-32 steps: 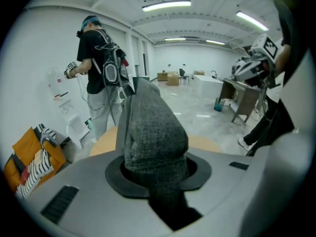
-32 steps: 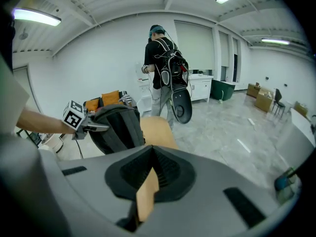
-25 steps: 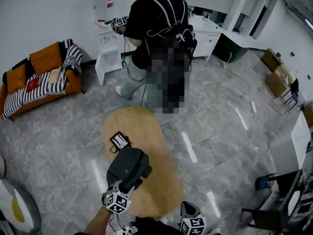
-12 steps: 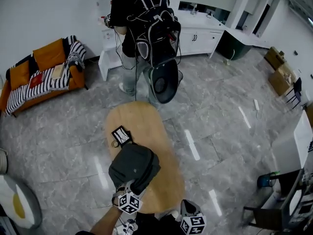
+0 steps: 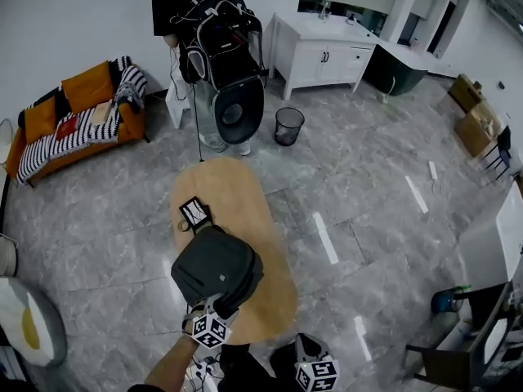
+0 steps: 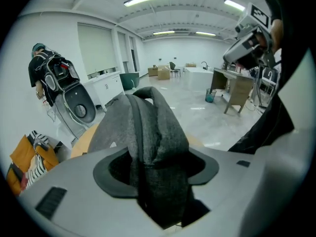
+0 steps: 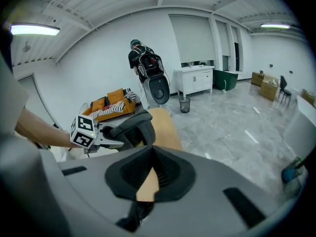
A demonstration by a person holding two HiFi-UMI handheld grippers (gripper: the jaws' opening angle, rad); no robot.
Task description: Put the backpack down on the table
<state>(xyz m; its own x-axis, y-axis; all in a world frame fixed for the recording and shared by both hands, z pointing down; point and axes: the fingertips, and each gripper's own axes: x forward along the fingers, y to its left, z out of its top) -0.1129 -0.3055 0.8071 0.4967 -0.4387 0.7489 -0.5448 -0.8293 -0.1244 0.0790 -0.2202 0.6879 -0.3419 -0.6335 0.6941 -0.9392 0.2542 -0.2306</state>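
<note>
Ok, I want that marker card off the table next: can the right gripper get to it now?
Probably not straight on: the marker card lies on the table beyond the backpack, which sits between it and the right gripper. Going round the backpack's right side, over bare tabletop, looks free.

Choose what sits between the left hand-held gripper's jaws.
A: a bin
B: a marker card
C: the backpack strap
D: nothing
C: the left gripper view shows the grey backpack strap running between the jaws of the left hand-held gripper, which are opening.
</note>
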